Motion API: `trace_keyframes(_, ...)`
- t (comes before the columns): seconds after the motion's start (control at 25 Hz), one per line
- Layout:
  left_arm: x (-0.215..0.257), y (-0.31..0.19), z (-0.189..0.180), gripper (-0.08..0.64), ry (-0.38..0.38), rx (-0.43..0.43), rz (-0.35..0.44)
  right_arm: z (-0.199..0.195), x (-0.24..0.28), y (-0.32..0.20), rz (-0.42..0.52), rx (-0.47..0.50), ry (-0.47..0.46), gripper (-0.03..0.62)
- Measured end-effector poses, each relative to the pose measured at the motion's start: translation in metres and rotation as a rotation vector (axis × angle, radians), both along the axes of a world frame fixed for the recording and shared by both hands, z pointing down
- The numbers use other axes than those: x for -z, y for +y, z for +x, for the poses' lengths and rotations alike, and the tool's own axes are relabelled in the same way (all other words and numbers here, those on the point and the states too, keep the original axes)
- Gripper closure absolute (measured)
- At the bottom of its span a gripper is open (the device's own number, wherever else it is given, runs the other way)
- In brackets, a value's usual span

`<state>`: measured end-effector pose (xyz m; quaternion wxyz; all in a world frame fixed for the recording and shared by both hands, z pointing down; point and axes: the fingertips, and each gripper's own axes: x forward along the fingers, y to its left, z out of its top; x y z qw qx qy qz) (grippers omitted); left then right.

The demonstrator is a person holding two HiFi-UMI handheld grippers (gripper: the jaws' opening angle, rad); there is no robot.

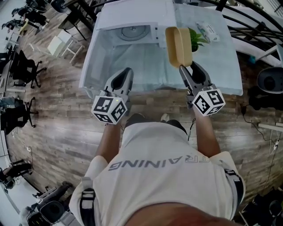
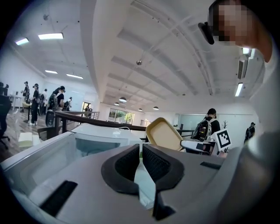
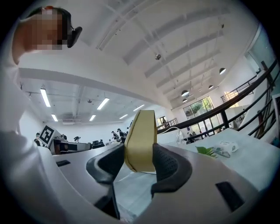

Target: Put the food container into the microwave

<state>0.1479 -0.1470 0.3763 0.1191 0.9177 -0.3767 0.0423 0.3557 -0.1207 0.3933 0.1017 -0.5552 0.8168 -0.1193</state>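
Right gripper [image 1: 188, 68]: your jaws pinch the tan food container [image 1: 178, 44], held on edge over the table [image 1: 221, 62], just right of the microwave [image 1: 132, 14] (door open, turntable showing) | Left gripper [image 1: 126, 71]: your jaws are pressed together with nothing between them, in front of the microwave's opening | Container not yet inside.

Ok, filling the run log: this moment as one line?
right tongs: shut on food container; left tongs: shut, empty; microwave: open, container not inside
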Motion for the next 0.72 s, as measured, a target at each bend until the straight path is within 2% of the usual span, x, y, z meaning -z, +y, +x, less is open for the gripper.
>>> trace_keyframes(0.24,0.0,-0.012,-0.017,0.512,-0.006,0.074,0.001,-0.03,-0.021,-0.027,-0.04,0.101,-0.015,0.376)
trace_keyframes(0.6,-0.007,-0.051,-0.036,0.512,0.019,0.105,-0.003,-0.078,-0.052,-0.069,-0.134,0.222,-0.018,0.376)
trace_keyframes(0.72,-0.008,-0.065,-0.042,0.512,0.025,0.109,-0.009,-0.095,-0.066,-0.09,-0.176,0.255,-0.045,0.376)
